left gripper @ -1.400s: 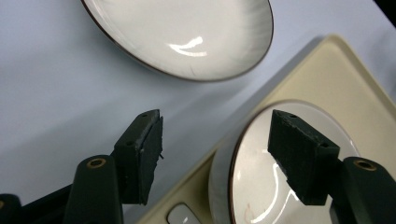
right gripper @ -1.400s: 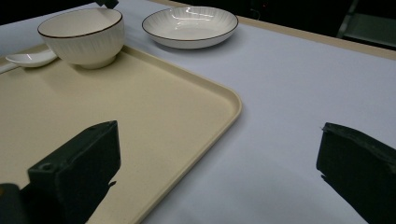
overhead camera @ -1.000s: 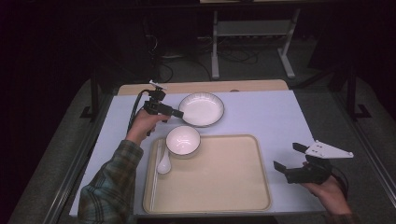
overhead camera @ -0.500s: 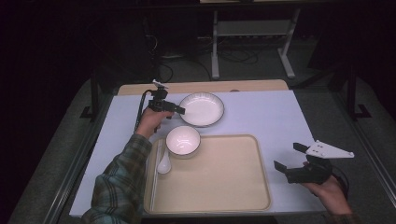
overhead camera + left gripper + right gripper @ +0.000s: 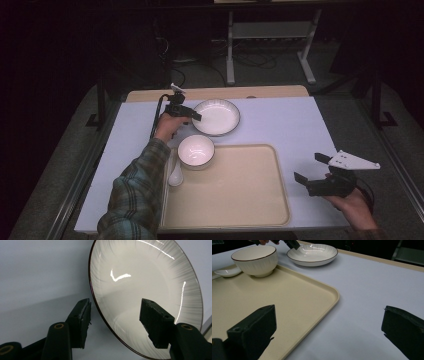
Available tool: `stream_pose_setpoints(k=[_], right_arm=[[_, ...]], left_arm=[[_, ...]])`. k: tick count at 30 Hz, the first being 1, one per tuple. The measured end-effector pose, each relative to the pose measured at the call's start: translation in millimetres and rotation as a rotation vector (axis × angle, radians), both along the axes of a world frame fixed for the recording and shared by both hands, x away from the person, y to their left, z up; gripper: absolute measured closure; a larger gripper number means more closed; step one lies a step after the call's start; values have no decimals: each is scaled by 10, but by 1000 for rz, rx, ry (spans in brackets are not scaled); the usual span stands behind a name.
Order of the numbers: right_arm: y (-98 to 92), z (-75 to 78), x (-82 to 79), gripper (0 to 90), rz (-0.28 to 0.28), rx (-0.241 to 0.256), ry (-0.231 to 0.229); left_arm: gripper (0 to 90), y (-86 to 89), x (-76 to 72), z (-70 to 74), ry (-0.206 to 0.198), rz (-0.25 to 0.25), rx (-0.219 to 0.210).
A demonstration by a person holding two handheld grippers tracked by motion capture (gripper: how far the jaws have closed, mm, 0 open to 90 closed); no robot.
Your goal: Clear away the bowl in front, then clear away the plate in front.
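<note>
Over the last second the left tongs [image 5: 196,116] have edged forward to the near-left rim of the shallow plate [image 5: 216,117], jaws apart and straddling that rim, one inside, one outside, not yet closed. That reads as a grasp about to be made. The plate sits on the counter [image 5: 290,125] beyond the tray [image 5: 240,210], just past the bowl [image 5: 196,151] and spoon [image 5: 175,176]. Right tongs [image 5: 311,169] hang open, unmoved, beside the tray.

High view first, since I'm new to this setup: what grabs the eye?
The left gripper, jaws open, straddles the near rim of the shallow ribbed plate at the table's far side. Nearer, a white bowl sits in the far-left corner of the beige tray. The right gripper hovers open beside the tray.
</note>
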State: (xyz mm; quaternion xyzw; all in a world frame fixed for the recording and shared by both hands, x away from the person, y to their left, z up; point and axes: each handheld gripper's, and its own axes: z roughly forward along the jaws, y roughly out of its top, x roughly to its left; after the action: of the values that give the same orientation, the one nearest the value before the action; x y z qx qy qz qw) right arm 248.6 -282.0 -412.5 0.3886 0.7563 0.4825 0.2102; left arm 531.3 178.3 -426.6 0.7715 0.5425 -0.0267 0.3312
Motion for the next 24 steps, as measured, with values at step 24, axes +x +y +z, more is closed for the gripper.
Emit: stream_pose_setpoints(k=[24], right_arm=[[0,-1,1,0,1,0,2]], left_arm=[[760,115,88,-148,142,61,-102]])
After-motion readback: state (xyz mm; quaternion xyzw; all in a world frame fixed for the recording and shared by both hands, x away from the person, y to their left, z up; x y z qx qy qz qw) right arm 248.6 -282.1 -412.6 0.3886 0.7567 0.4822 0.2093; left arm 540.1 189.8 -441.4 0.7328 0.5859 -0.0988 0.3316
